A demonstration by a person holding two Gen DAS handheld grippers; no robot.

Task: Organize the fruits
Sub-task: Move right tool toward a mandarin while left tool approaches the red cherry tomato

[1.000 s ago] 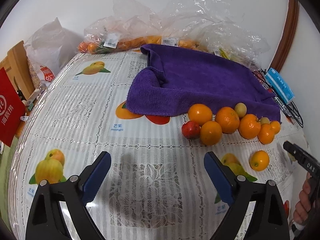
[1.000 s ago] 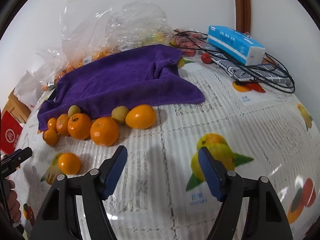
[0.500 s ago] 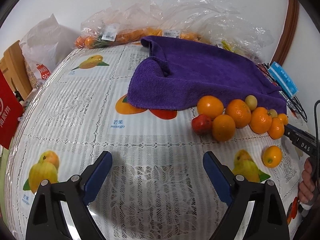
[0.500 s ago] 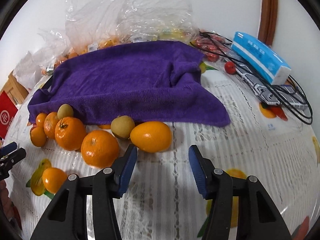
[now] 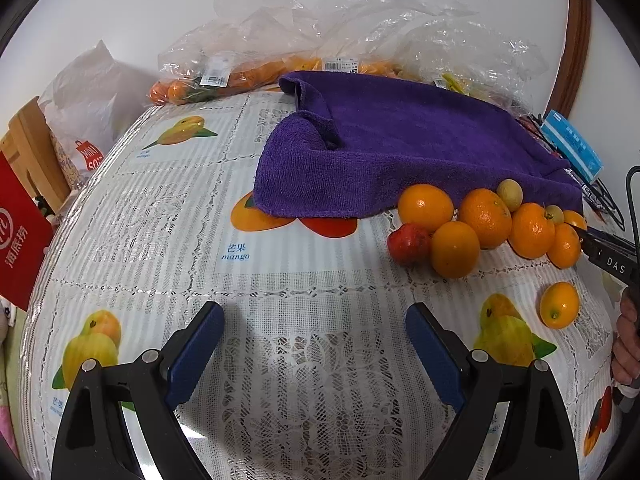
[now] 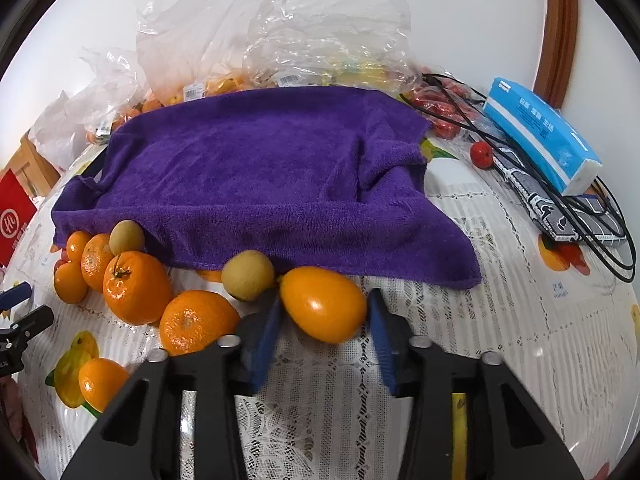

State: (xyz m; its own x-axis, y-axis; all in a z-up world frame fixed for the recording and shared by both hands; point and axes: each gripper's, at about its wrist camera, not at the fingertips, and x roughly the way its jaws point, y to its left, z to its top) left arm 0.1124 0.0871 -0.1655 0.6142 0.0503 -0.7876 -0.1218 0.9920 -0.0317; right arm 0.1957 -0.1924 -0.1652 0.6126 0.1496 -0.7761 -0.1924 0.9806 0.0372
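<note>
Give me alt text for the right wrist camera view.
The right gripper, whose jaws have just been closing, brackets a smooth oval orange fruit at the near edge of a purple towel on a fruit-print tablecloth. More oranges lie left; a blue tissue pack sits far right.

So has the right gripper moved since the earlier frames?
Yes. The right gripper advanced toward the purple towel, its jaws closing around the smooth orange fruit.
</note>
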